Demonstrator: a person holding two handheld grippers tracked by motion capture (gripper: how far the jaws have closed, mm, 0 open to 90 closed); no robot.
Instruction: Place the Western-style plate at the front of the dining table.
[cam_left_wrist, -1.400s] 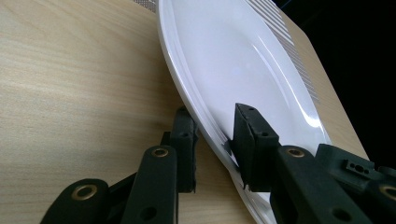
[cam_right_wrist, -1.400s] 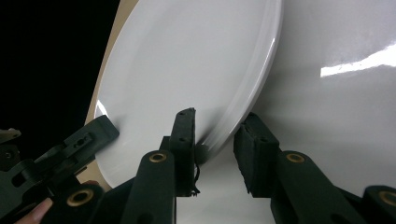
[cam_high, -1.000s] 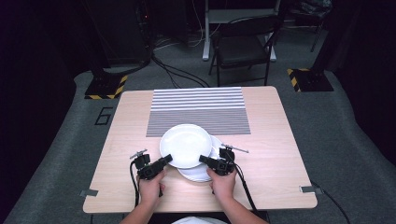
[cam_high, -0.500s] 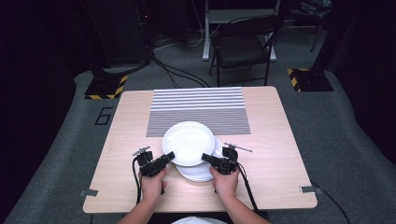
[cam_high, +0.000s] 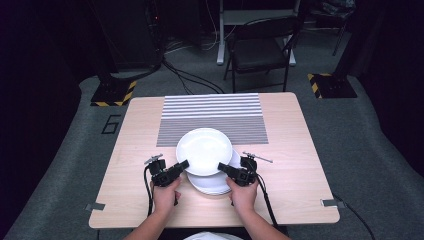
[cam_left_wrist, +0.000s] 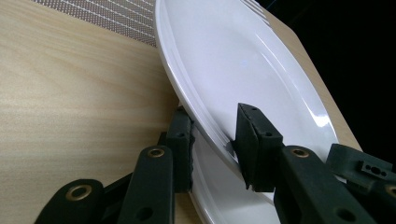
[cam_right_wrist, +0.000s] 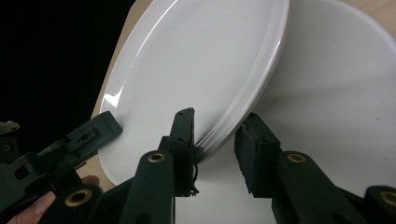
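Both grippers' jaws clamped shut

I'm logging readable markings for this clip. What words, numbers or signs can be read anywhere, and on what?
"6": dark outlined numeral on the grey floor mat, left of the table.
Nothing readable on the upper plate, the lower plate or the striped mat.

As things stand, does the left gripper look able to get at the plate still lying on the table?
Probably not yet: the left gripper is shut on the rim of the lifted plate, which hangs over most of the lower plate, and the right gripper grips the opposite rim.
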